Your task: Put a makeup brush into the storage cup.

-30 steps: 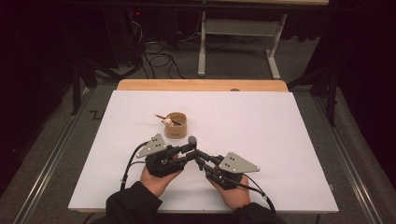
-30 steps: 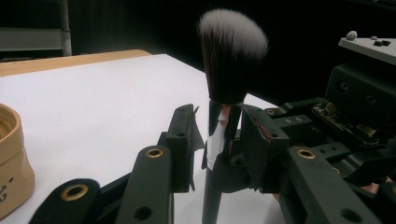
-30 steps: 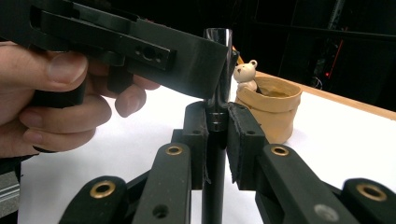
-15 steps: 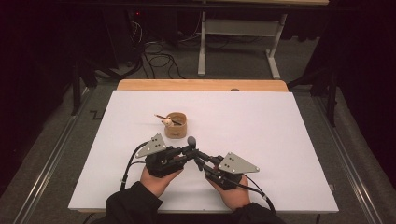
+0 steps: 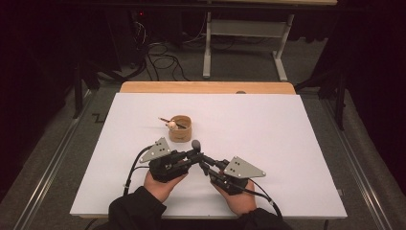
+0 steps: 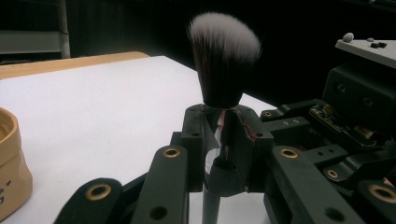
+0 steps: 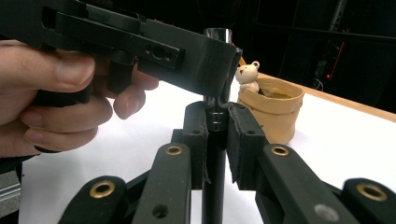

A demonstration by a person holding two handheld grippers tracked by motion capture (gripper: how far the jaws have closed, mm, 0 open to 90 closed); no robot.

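Observation:
A makeup brush [image 5: 196,143] with a dark, white-tipped bristle head [image 6: 223,56] stands upright between both grippers, just above the white table. My left gripper [image 6: 219,135] is shut on it below the bristles. My right gripper [image 7: 215,135] is shut on its black handle [image 7: 214,177] under the silver ferrule [image 7: 217,35]. In the high view the left gripper [image 5: 194,155] and the right gripper [image 5: 207,166] meet tip to tip near the table's front middle. The left gripper's jaw crosses above the right one's pads in the right gripper view.
A tan cup [image 5: 180,128] stands just behind the grippers, holding a bear-topped stick [image 5: 171,125]; the cup [image 7: 273,112] and the bear [image 7: 247,74] show close up in the right gripper view. A wooden strip [image 5: 206,87] borders the white table sheet [image 5: 287,143] at the far edge.

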